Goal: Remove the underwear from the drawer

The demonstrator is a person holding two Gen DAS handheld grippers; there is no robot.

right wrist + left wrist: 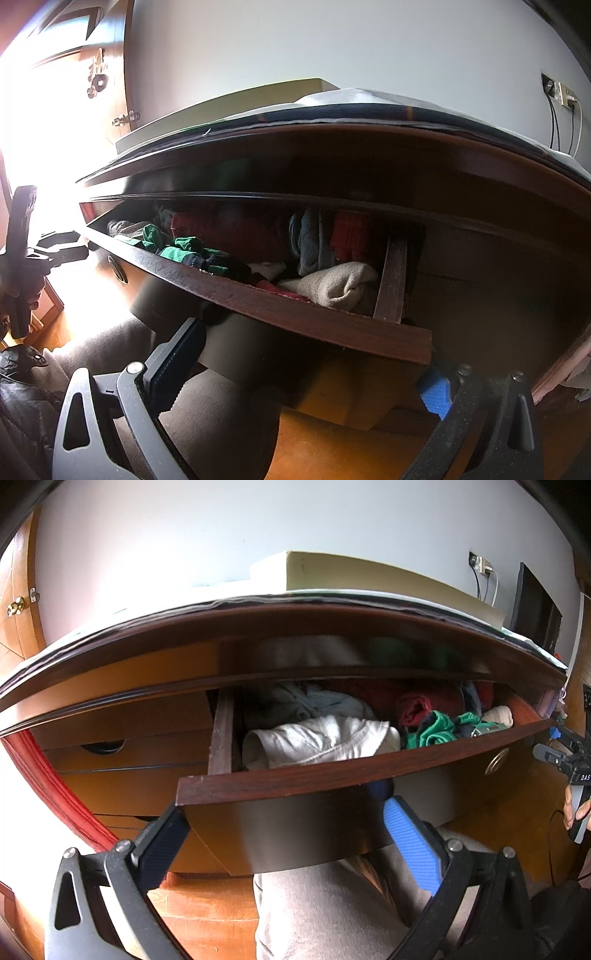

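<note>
The dark wooden drawer stands pulled open and is full of clothes. A white garment lies at its front left, a green one and a red one to its right. My left gripper is open, its fingers below and in front of the drawer's front panel, empty. In the right wrist view the drawer shows the green garment, red cloth and a cream garment. My right gripper is open, under the drawer's front right corner, empty.
The dresser top overhangs the drawer and carries a pale box. Closed drawers lie to the left. The person's grey-trousered leg is below. A monitor and wall socket stand at right.
</note>
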